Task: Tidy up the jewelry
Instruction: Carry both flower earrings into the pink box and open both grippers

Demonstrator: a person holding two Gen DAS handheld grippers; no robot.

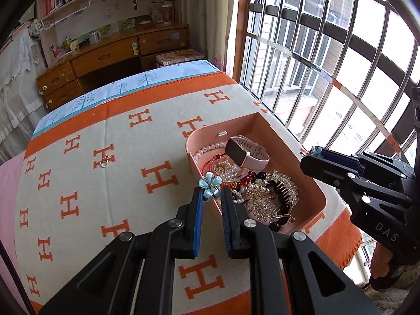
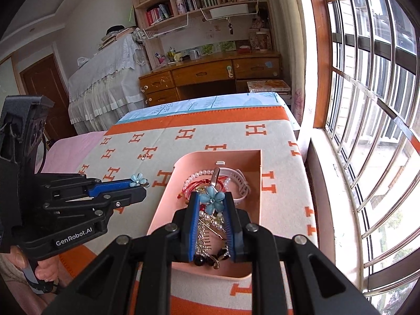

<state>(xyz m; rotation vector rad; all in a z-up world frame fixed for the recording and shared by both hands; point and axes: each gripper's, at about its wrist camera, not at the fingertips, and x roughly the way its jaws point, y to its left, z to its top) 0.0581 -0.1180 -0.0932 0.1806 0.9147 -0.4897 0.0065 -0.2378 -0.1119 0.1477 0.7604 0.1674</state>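
Note:
My left gripper point(image 1: 212, 194) is shut on a blue flower earring point(image 1: 209, 185), held just outside the near-left rim of the pink box point(image 1: 312, 183); it also shows in the right wrist view point(image 2: 140, 181). My right gripper point(image 2: 211, 202) is shut on a matching blue flower earring point(image 2: 213, 201) above the box point(image 2: 168, 202), and it shows in the left wrist view point(image 1: 313, 155). The box holds a pink watch point(image 1: 246, 151), pearl strands point(image 1: 210, 148), a gold leaf comb point(image 1: 275, 197) and dark beads. A small ring point(image 1: 104, 161) lies alone on the blanket.
The box sits on an orange and cream H-patterned blanket point(image 1: 105, 197) near its right edge, beside a barred window point(image 1: 328, 65). A wooden desk point(image 1: 105, 52) and bookshelves stand beyond the bed's far end.

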